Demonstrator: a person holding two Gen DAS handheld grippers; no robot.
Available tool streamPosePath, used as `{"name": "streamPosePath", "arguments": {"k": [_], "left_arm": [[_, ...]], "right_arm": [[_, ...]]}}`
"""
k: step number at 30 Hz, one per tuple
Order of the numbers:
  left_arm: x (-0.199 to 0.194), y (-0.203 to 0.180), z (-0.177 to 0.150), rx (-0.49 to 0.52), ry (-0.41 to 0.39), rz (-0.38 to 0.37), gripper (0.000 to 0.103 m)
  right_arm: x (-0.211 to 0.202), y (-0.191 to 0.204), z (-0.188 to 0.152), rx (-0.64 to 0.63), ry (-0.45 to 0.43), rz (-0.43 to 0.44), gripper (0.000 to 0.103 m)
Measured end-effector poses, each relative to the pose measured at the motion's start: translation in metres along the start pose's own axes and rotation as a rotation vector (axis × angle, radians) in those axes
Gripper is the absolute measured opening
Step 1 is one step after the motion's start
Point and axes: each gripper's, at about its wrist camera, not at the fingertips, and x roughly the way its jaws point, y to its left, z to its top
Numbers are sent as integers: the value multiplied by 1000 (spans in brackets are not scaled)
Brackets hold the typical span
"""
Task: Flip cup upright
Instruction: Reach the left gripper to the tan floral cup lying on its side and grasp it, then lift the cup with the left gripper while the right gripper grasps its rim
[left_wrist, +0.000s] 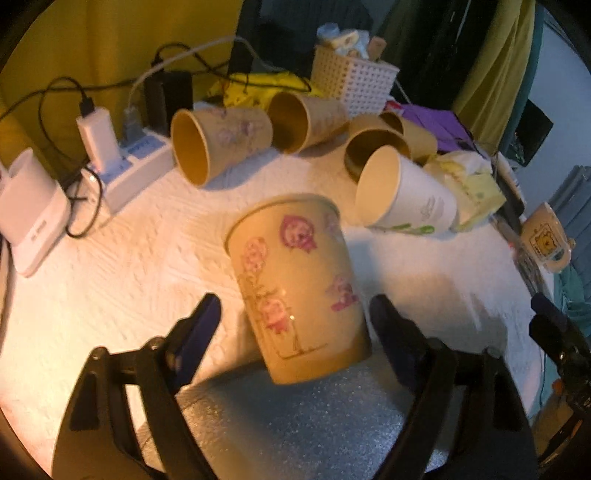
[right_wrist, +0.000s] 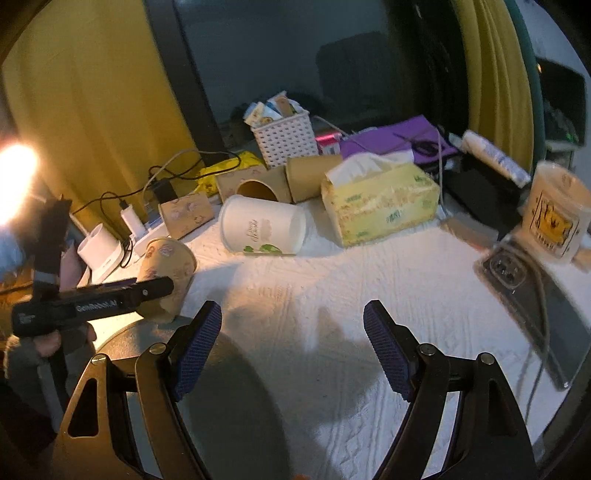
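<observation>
Left wrist, cup (left_wrist: 295, 284) between open tongs (left_wrist: 295, 314)

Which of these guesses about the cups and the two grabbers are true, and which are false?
1. The flowered cup stands between the left gripper's open fingers. True.
2. The white cup stands upright. False: it lies on its side.
3. The right gripper holds a cup. False: it is open, with nothing between its fingers.
4. A tissue box sits behind the white cup. True.
5. The flowered cup rests on the round grey pad. True, tilted.
</observation>
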Motion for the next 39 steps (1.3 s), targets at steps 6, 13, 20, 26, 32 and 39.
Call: {"name": "streamPosePath", "arguments": {"k": [6, 13, 20, 26, 32, 39], "left_arm": [[-10, -5, -10, 47, -30, -24, 65], [-70, -24, -51, 174, -151, -90, 65], [-125, -39, -101, 261, -234, -155, 65], [-160, -48, -152, 314, -275, -188, 65], [-185, -53, -185, 382, -353, -232, 65], [-198, -55, -205, 447, -400, -279, 65]], "right_arm": [[-7, -11, -4, 60, -9, 15, 82], [-39, 6, -14, 80, -50, 50, 82], [-78, 42, -35, 52, -68, 125, 82], [-117, 74, -55, 44, -72, 258, 82], [-123, 94, -71, 59, -7, 413, 82], [-107, 100, -76, 118, 76, 543, 82]]}}
